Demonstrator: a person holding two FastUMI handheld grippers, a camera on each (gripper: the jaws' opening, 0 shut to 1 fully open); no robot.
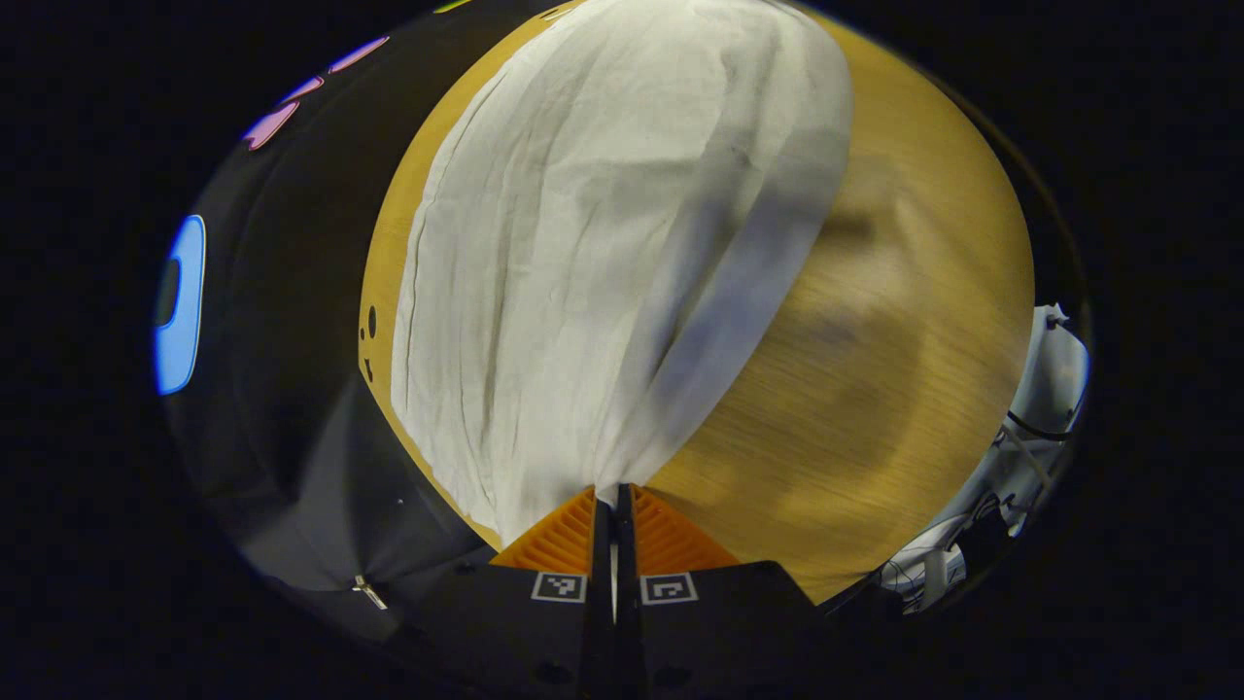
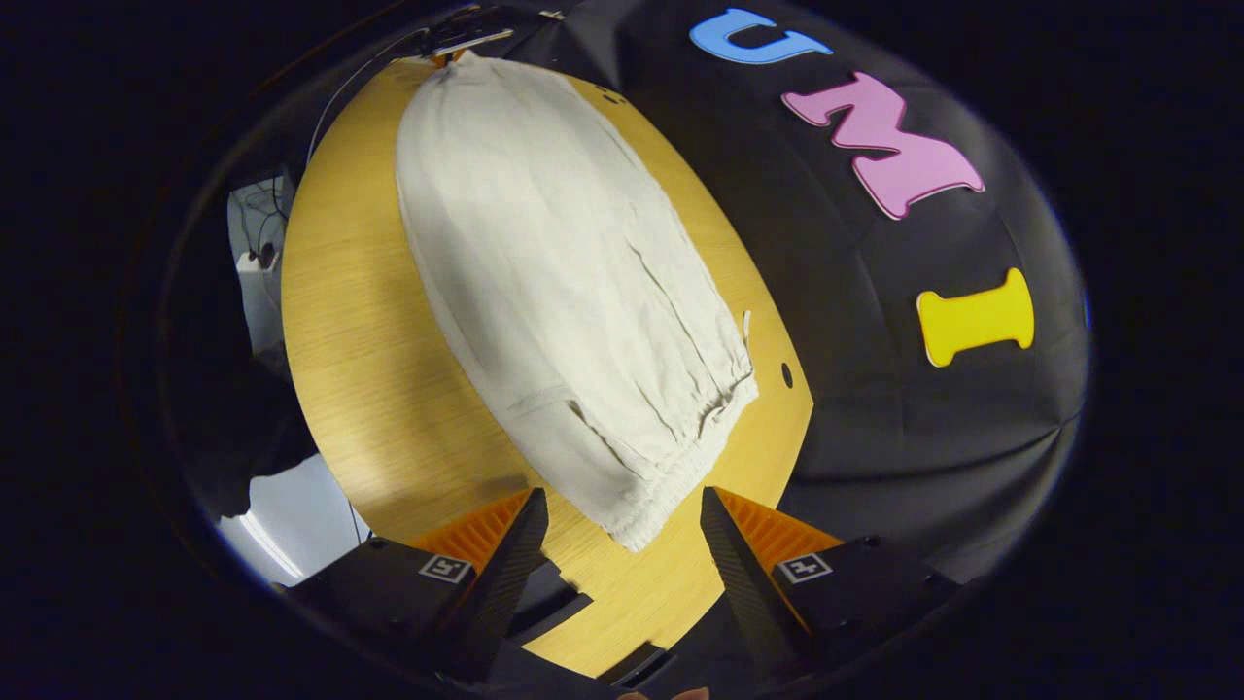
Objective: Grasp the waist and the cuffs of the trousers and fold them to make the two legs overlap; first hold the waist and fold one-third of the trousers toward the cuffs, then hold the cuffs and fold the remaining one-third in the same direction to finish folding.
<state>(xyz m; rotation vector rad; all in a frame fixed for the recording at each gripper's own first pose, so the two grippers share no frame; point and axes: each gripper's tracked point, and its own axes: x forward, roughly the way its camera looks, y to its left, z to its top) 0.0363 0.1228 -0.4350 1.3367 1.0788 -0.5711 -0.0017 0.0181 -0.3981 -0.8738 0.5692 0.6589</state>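
Note:
Off-white trousers (image 2: 564,282) lie lengthwise on the wooden table (image 2: 369,369), the two legs overlapping. The gathered elastic waist (image 2: 680,457) is the near end in the right gripper view. My right gripper (image 2: 622,496) is open, a finger on either side of the waist's corner, not pressing on it. In the left gripper view the trousers (image 1: 603,253) stretch away and the cloth narrows to a point at the fingertips. There my left gripper (image 1: 614,491) is shut on the cuff end. The left gripper (image 2: 466,39) also shows far off at the cuffs in the right gripper view.
The black cloth wall (image 2: 875,408) runs close along one long side of the table. A small hole (image 2: 785,374) marks the tabletop near the waist. White equipment with cables (image 1: 1030,408) stands beyond the table's other edge. Bare wood (image 1: 875,389) lies beside the trousers.

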